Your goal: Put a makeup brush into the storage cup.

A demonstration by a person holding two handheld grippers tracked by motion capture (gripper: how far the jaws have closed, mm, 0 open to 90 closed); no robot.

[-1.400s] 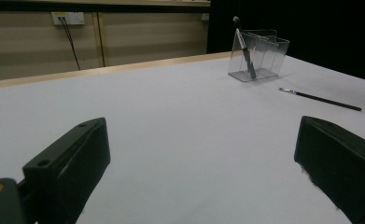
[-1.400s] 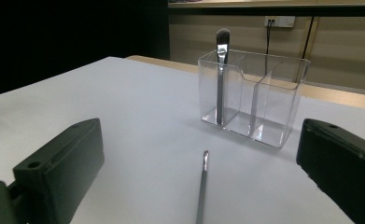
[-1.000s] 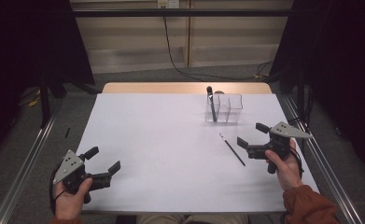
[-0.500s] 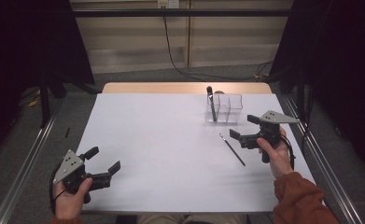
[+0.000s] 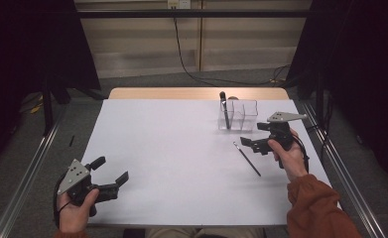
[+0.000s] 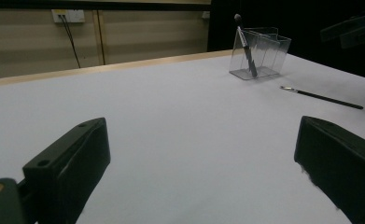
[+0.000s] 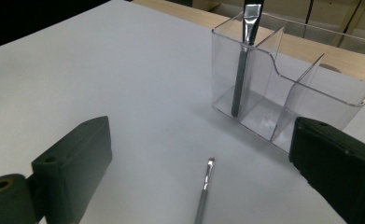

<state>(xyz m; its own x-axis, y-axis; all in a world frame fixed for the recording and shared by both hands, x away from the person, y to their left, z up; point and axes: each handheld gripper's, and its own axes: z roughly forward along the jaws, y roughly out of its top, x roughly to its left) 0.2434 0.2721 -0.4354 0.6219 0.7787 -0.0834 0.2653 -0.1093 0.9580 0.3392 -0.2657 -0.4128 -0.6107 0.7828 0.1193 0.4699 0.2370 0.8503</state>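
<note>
My right gripper (image 5: 255, 141) hovers with jaws wide open just above the thin brush (image 5: 246, 158), which lies flat near the right edge of the surface (image 5: 171, 163), beside the clear organizer (image 5: 238, 115). My left gripper (image 5: 109, 173), also open, waits at the near left corner.

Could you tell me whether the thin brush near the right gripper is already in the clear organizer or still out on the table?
Out. The thin brush lies flat on the white table, in front of the clear organizer.
</note>
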